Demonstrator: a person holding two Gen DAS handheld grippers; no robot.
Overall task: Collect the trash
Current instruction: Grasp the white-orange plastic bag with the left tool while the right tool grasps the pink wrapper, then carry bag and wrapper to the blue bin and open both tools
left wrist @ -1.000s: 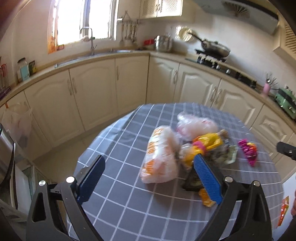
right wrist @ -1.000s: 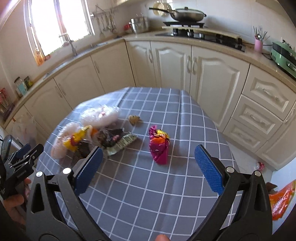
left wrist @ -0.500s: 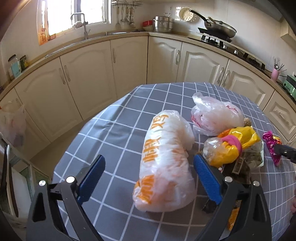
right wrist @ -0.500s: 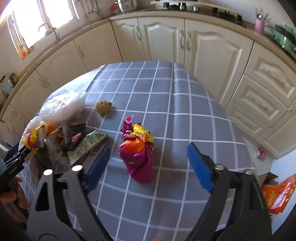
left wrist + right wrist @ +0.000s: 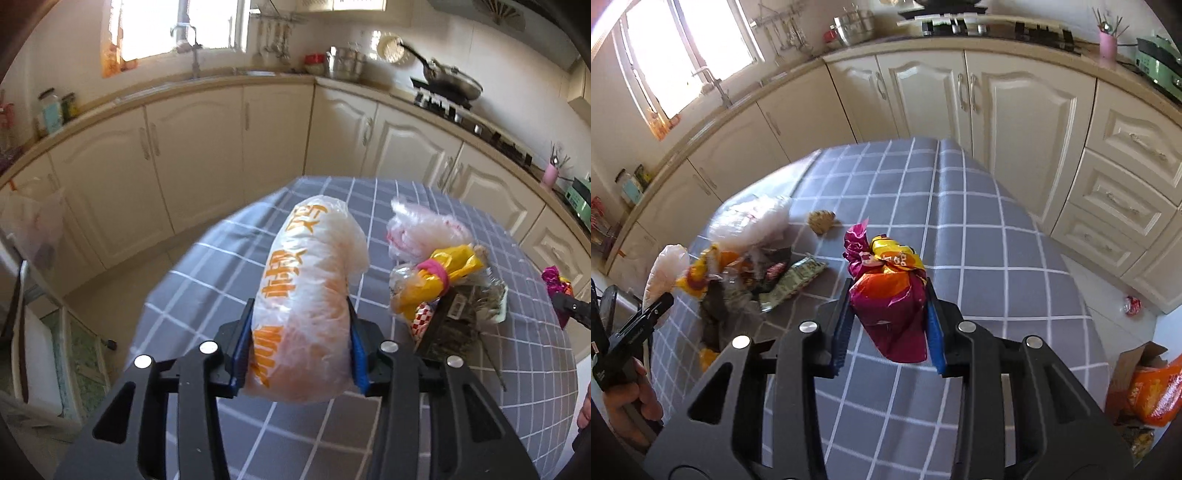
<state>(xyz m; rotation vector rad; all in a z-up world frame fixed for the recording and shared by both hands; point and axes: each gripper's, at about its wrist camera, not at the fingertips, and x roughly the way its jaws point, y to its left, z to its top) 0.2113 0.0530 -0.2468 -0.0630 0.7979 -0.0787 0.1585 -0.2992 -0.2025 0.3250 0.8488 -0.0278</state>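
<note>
over the table, left hand-held gripper (image 5: pixel 301 332) clamps white bag (image 5: pixel 306 295); right hand-held gripper (image 5: pixel 888 326) clamps magenta wrapper (image 5: pixel 890 299).

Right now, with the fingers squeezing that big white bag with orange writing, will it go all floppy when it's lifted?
Probably. The white bag with orange writing is thin, crinkly plastic, bulging past the left gripper, so its far end will likely sag. It looks puffy, so probably light. The smooth film might slip.

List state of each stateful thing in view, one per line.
left gripper: fingers just closed, shut on white bag
right gripper: fingers just closed, shut on magenta wrapper
white bag: gripped, bulging
magenta wrapper: gripped, crumpled
yellow bag: lying on table, tied with pink band
cabinet doors: closed
</note>
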